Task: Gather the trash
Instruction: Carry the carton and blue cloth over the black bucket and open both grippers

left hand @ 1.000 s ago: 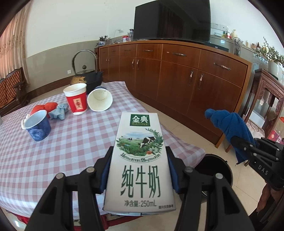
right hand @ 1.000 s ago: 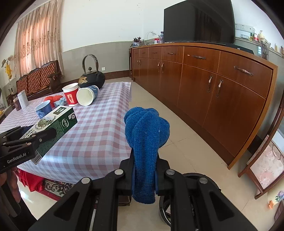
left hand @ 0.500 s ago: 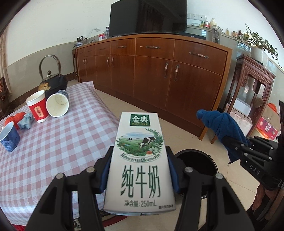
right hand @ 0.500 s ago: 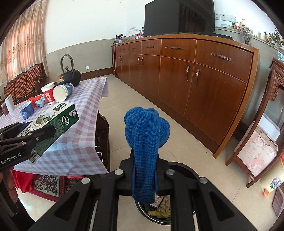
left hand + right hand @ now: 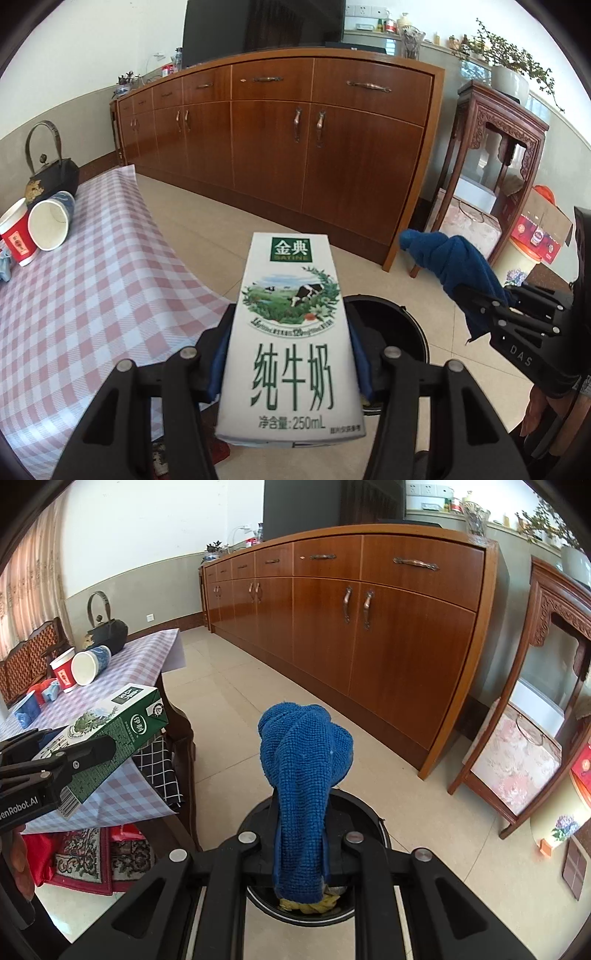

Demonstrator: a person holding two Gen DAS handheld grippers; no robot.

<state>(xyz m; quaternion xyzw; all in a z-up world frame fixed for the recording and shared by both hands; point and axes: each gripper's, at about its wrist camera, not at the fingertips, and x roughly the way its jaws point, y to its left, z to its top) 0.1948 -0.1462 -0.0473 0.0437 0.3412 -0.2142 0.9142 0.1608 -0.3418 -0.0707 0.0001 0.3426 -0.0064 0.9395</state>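
The left gripper [image 5: 291, 354] is clamped on a milk carton [image 5: 291, 332]; the carton stands upright between the two jaws, its printed face toward the camera. The right gripper [image 5: 301, 853] is closed tight on a blue cloth [image 5: 304, 760]; the cloth rises bunched above the jaws and a short end hangs below them. A round black bin [image 5: 369, 812] stands on the tiled floor; in the right wrist view the cloth is over its opening, and some yellow trash [image 5: 314, 902] lies inside it. In the left wrist view the bin [image 5: 402, 328] is partly hidden behind the carton, so the carton is in front of it or above its near edge; which one, the view does not show. The table [image 5: 92, 295] with a checked cover is on the left; on it are a red cup [image 5: 16, 236] standing, a white cup [image 5: 50, 225] lying on its side just beside it, and a black kettle [image 5: 51, 177] behind them. A long wooden cabinet [image 5: 332, 147] stands along the wall.
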